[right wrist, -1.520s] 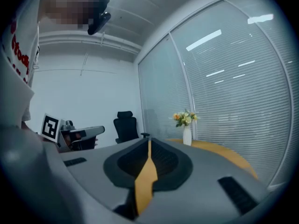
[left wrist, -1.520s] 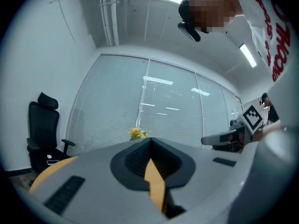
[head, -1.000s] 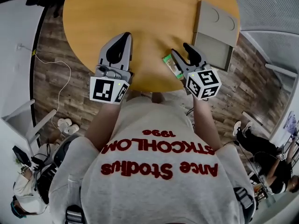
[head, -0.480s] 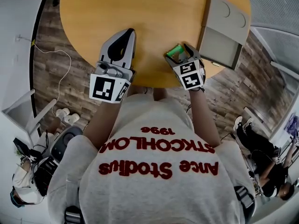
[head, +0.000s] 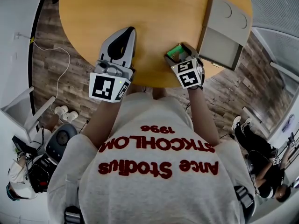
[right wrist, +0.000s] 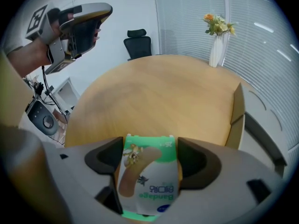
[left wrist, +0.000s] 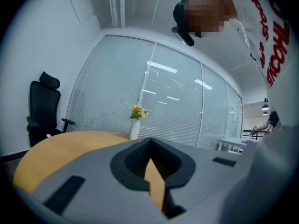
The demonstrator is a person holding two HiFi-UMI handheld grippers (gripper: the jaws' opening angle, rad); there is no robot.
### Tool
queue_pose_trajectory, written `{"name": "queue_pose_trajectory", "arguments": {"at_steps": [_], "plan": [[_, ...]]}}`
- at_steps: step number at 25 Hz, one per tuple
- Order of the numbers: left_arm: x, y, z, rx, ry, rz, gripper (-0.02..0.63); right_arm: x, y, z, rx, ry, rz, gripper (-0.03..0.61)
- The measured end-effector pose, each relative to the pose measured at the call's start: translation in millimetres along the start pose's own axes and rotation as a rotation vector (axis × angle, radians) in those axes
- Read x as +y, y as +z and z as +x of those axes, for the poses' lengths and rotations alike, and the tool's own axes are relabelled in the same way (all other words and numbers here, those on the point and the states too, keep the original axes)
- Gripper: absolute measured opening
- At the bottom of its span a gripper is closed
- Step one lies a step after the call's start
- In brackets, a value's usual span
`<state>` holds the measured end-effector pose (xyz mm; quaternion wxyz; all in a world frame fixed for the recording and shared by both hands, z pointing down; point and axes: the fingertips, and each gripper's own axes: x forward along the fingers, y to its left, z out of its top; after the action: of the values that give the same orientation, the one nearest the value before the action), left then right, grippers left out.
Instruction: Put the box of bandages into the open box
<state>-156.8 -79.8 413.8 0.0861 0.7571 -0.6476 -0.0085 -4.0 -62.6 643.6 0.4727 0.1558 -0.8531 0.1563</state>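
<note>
The bandage box point(head: 175, 50), green and white with a plaster pictured on it, lies on the round wooden table point(head: 154, 13) near its front edge. My right gripper point(head: 179, 52) points steeply down over it. Its jaws have just been opening and now stand open, with the bandage box point(right wrist: 149, 181) between them and a thin gap at one pad. The open box point(head: 218, 45), grey-beige with its lid folded back, sits just right of this gripper. My left gripper point(head: 128, 32) hovers level to the left, shut and empty, its tips point(left wrist: 150, 141) meeting.
A white vase of flowers point(right wrist: 216, 45) stands at the table's far side. A black office chair point(right wrist: 138, 43) is beyond the table. The open box's wall point(right wrist: 236, 113) rises at the right. Cables and gear lie on the wooden floor point(head: 51, 73) on the left.
My right gripper has come down to the table and tipped downward, nearer the open box, and its jaws have spread off the bandage box. The left gripper has stayed put.
</note>
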Motion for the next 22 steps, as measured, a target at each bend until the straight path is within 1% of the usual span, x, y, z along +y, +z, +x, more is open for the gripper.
{"name": "queue_pose_trajectory", "arguments": {"at_steps": [1,6,11,14,18,20,22], "plan": [[1,0,0,-0.001,0.001,0.001,0.0,-1,1,0,-0.006,0.003,0.011,0.362],[3,9,-1,-0.024,0.012,0.011,0.0,-4,17,-8,-0.055,0.009,0.025,0.359],[5,26,-6,-0.053,0.016,0.031,0.0,-5,50,-32,-0.176,0.004,0.061,0.359],[5,39,-7,-0.075,0.017,0.045,0.0,-10,75,-53,-0.292,0.008,0.123,0.357],[-4,62,-10,-0.124,0.016,0.075,0.0,-22,110,-98,-0.495,0.011,0.2,0.357],[-12,74,-9,-0.148,0.015,0.089,0.0,-29,128,-126,-0.591,-0.004,0.198,0.357],[-20,87,-6,-0.172,0.014,0.104,0.0,-38,145,-155,-0.686,-0.037,0.182,0.357]]}}
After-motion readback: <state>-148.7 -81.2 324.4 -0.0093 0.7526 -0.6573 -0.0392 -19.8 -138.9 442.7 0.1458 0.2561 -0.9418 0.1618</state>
